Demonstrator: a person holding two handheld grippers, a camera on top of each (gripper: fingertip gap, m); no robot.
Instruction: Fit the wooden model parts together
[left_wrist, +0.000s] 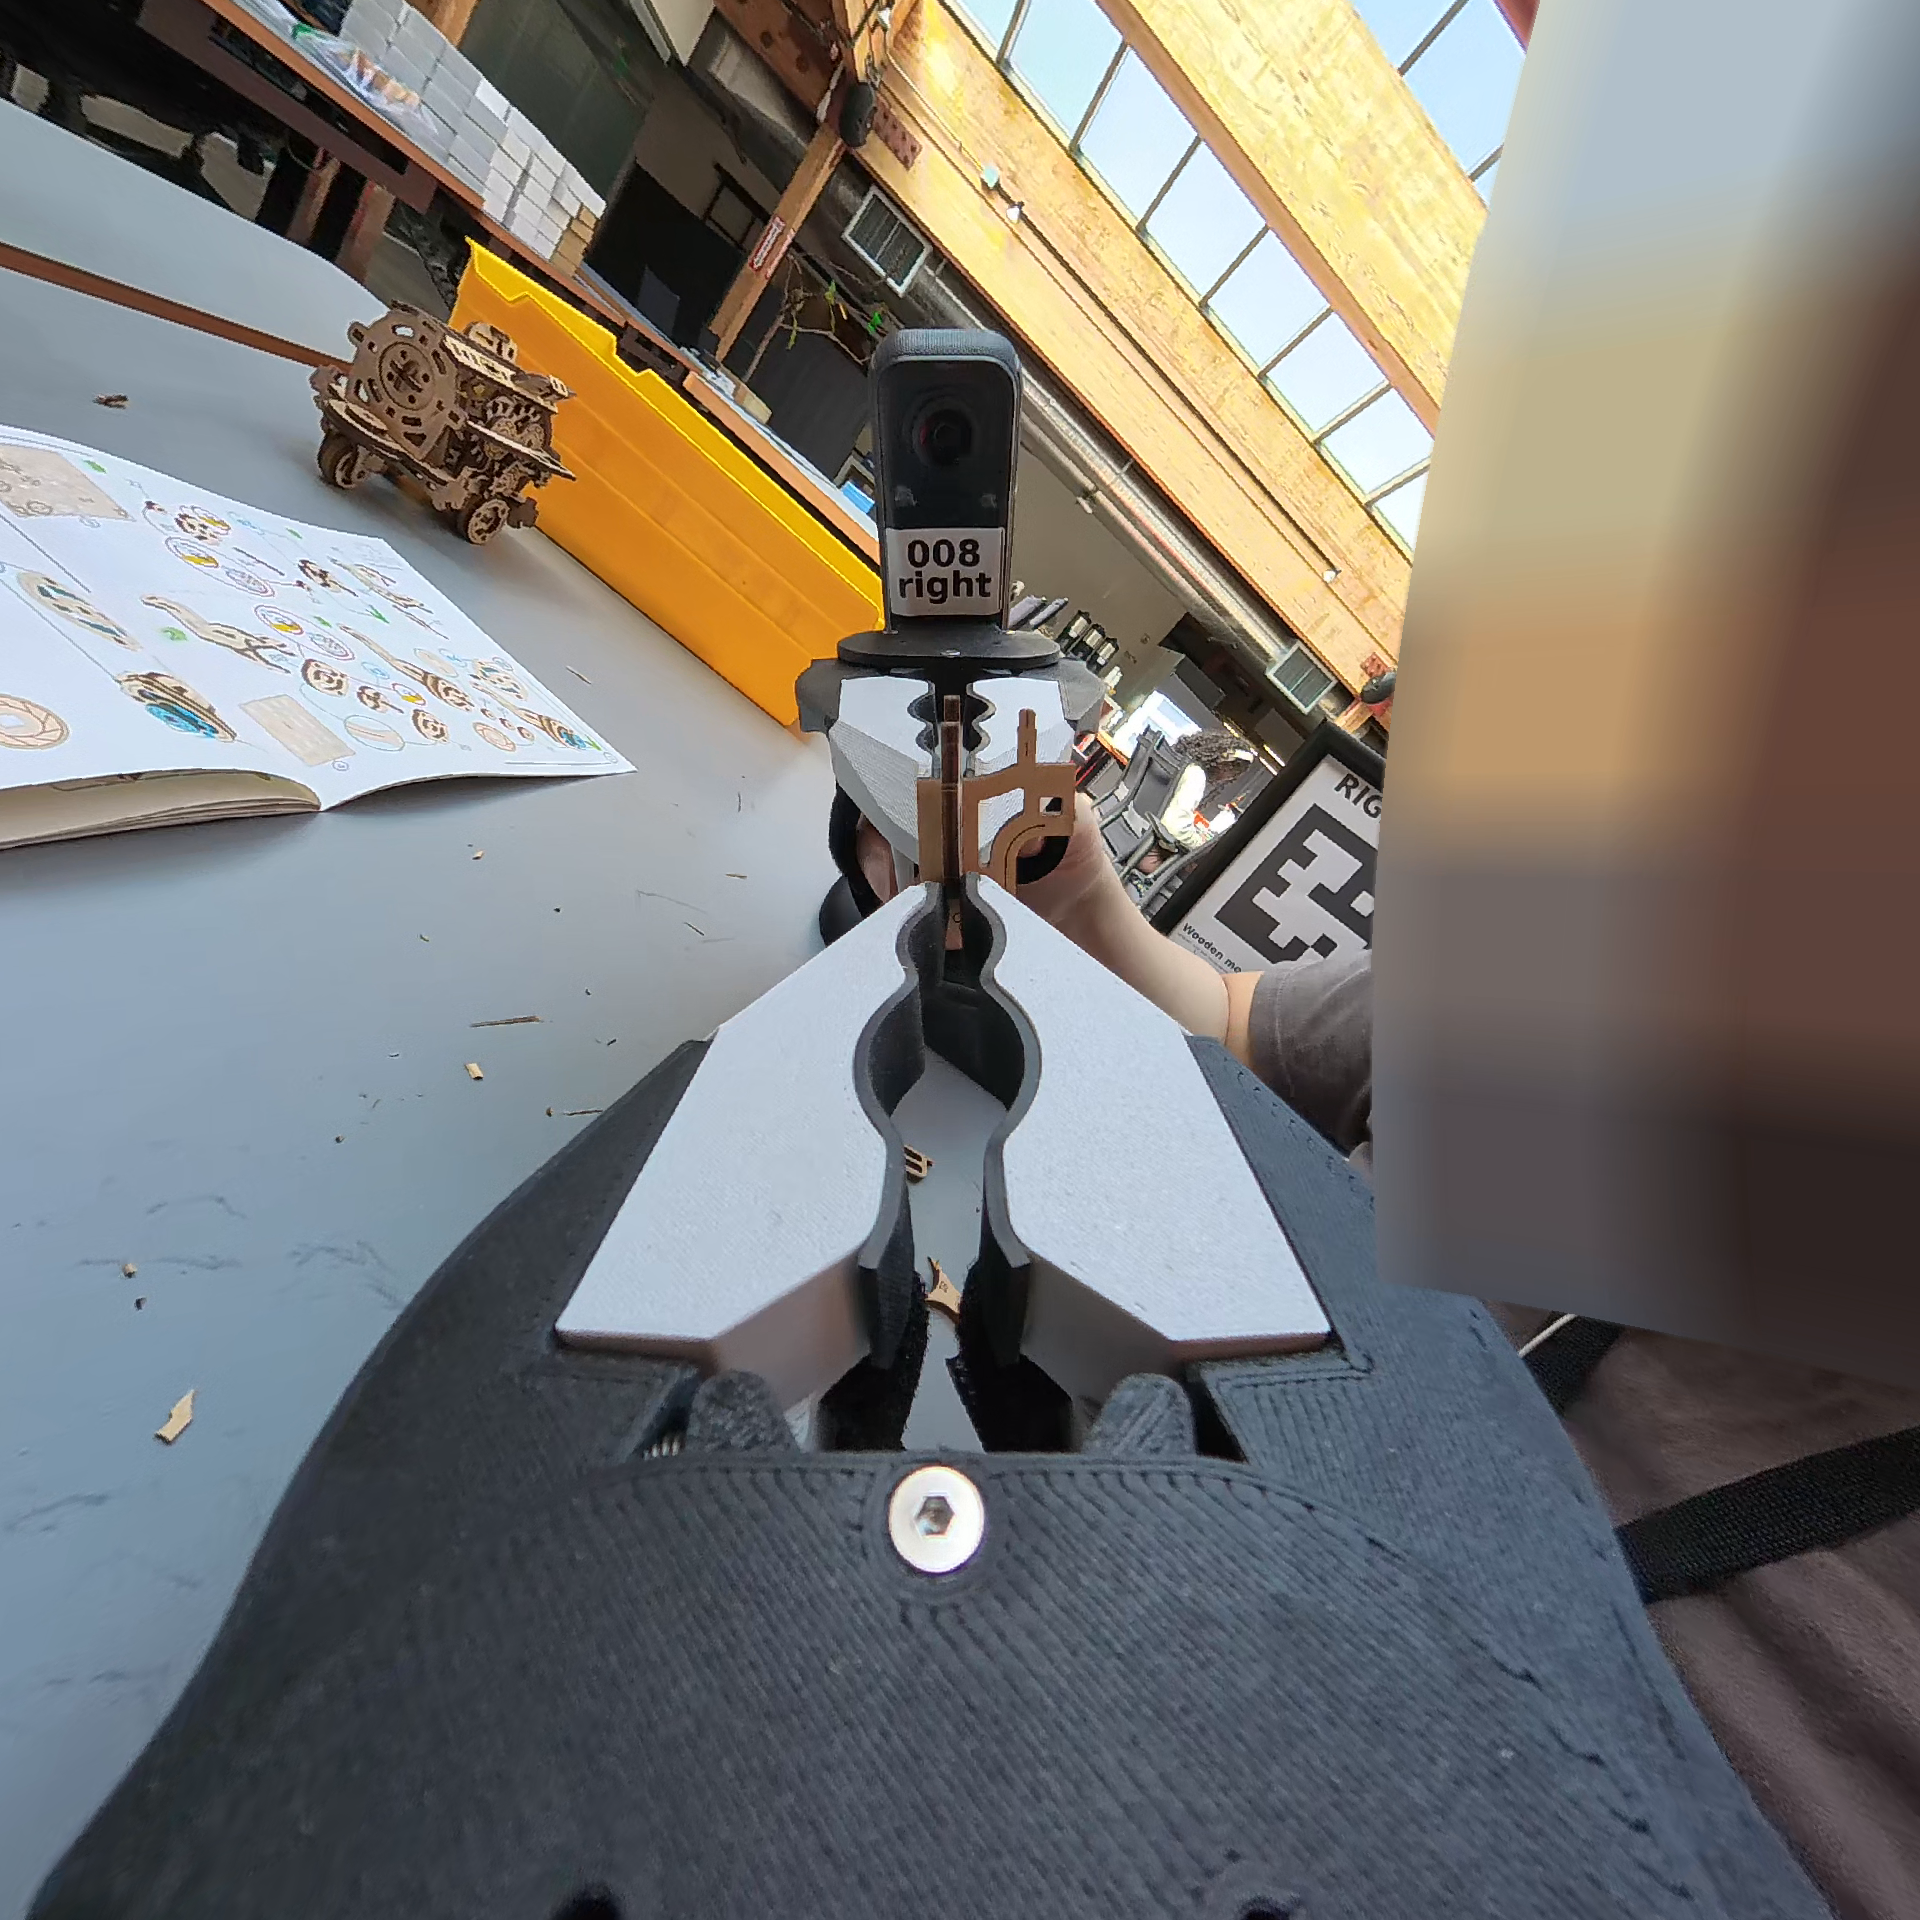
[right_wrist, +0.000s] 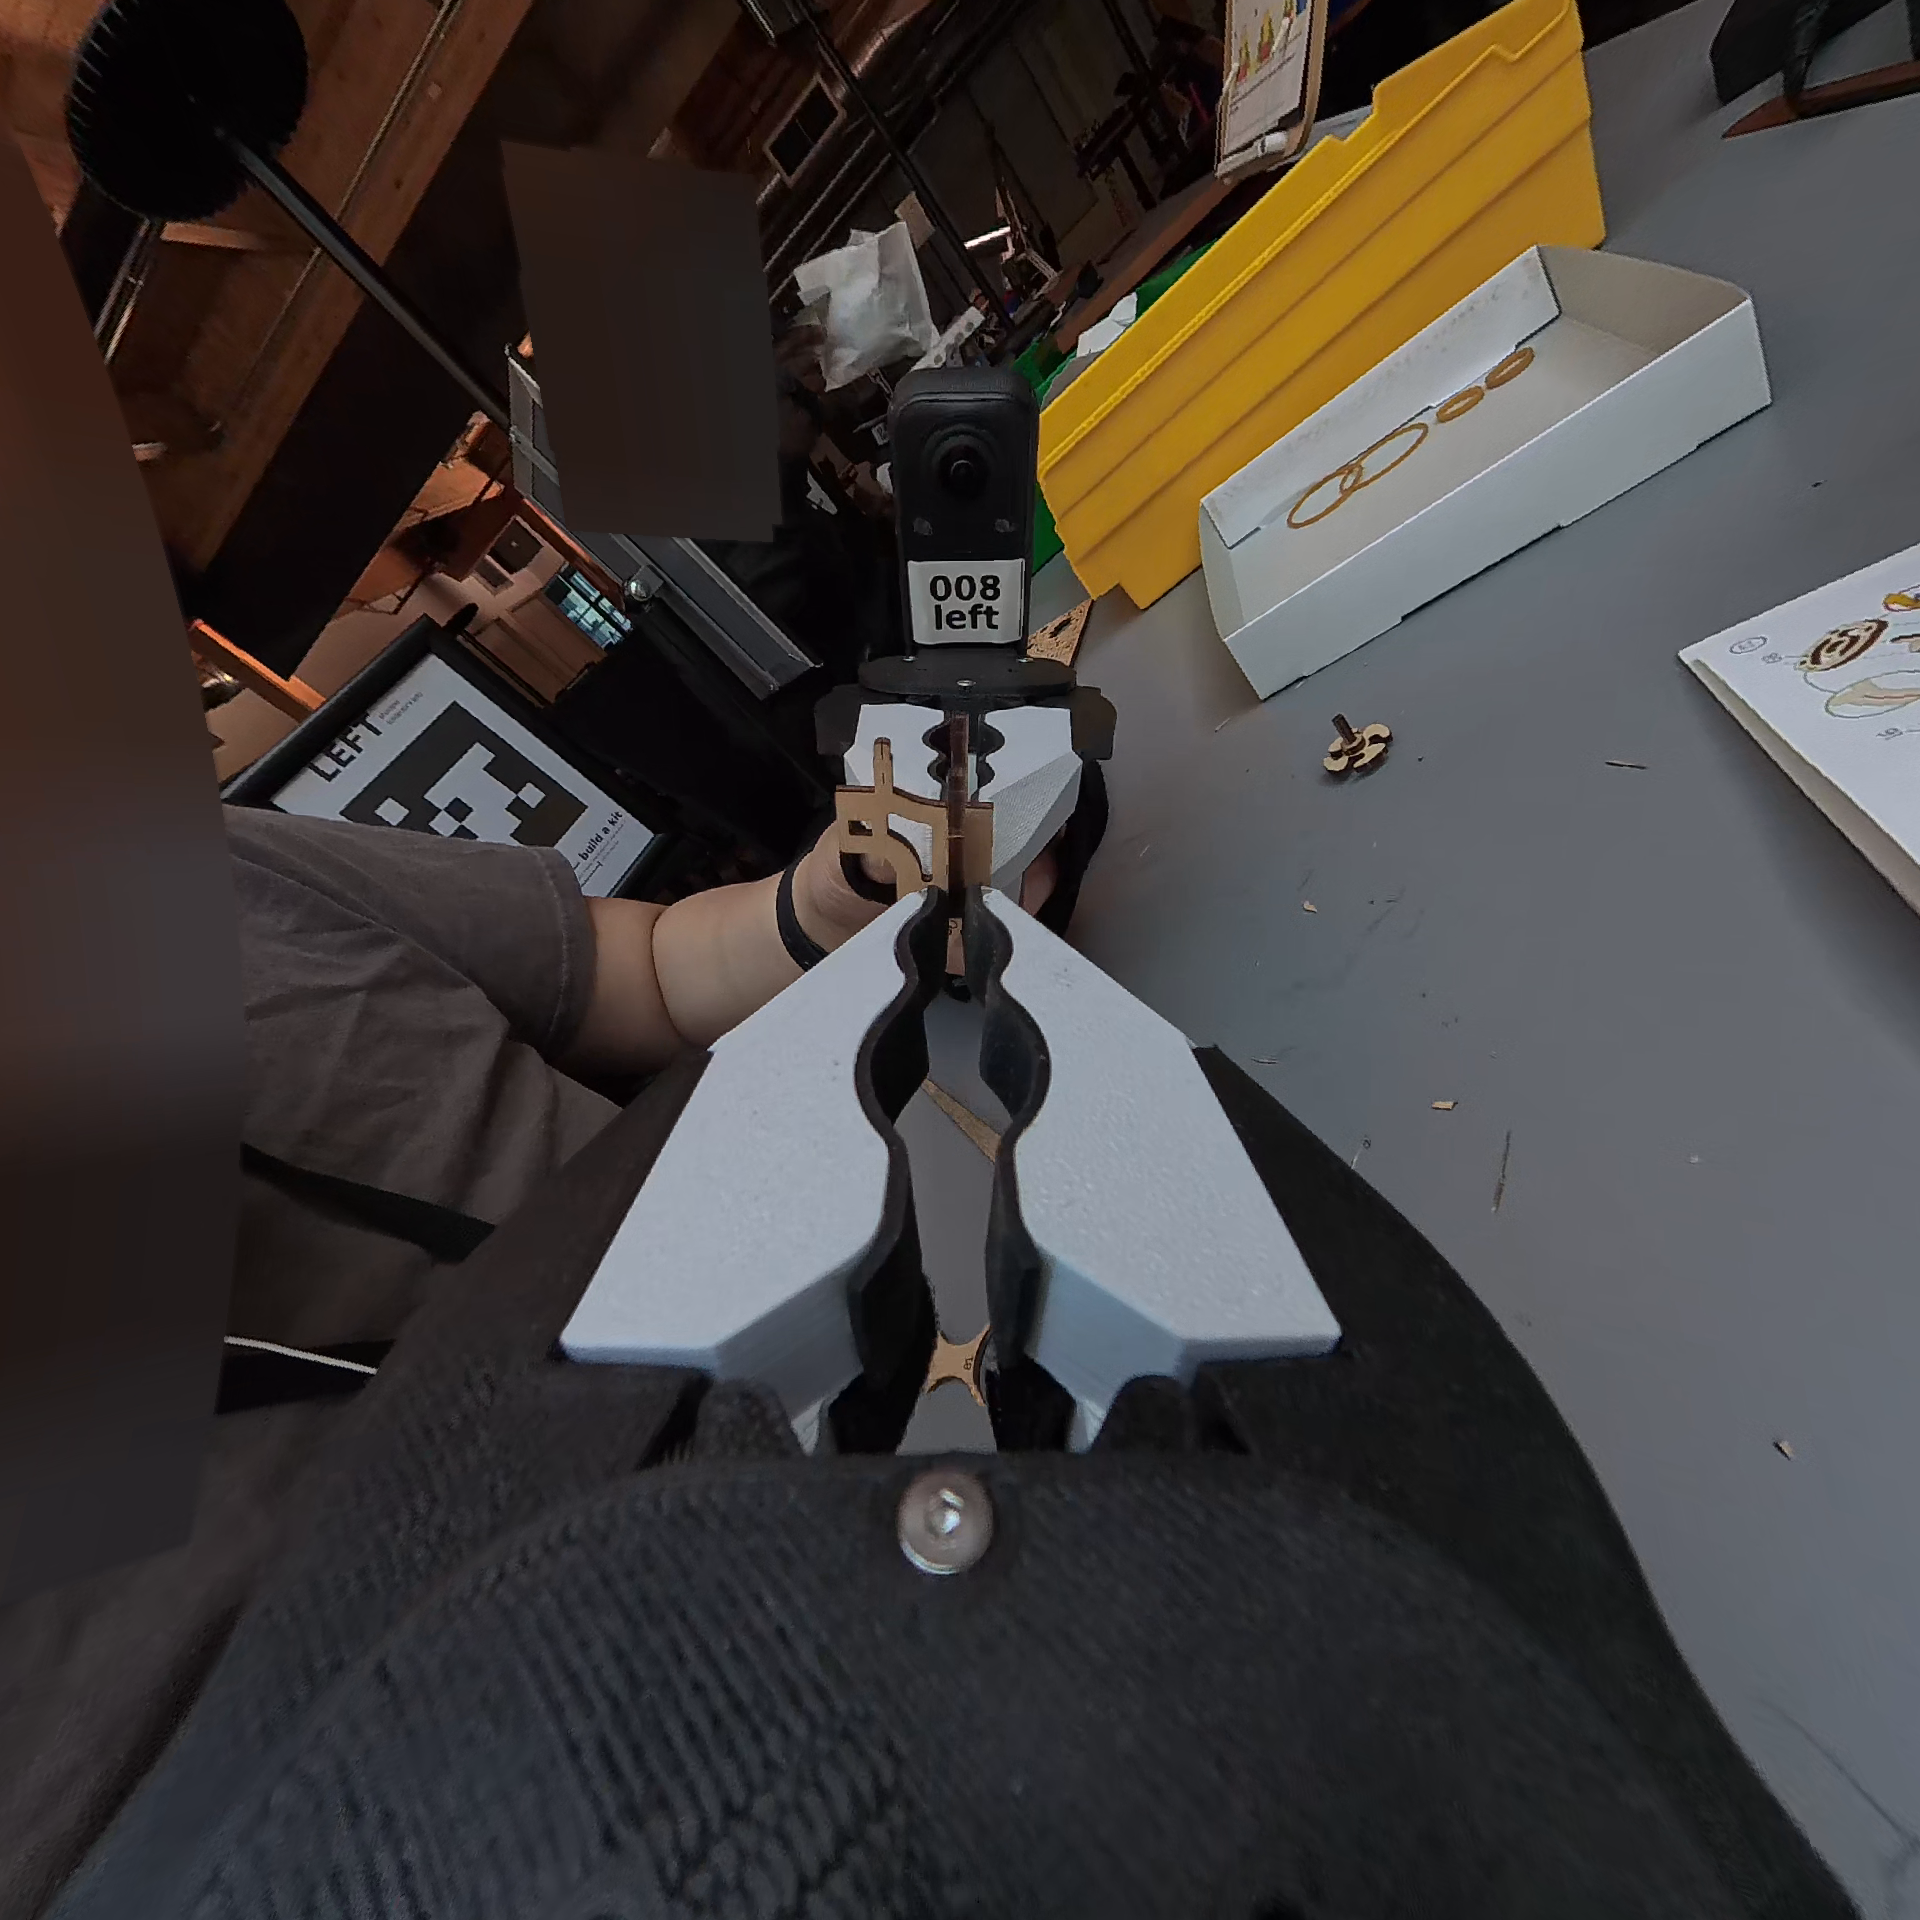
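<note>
Mid-fit, held above the grey worktop (right_wrist: 1455, 1039): left gripper (left_wrist: 951, 902) and right gripper (right_wrist: 948, 906), tip to tip, each pinch an edge of the flat pale laser-cut wooden part (left_wrist: 1013, 810) crossed by a thin wooden strip (left_wrist: 950, 790); next likely needs pressing the joint home squarely.

Labelled camera stickers (left_wrist: 947, 578), framed marker signs (right_wrist: 457, 784)
</note>
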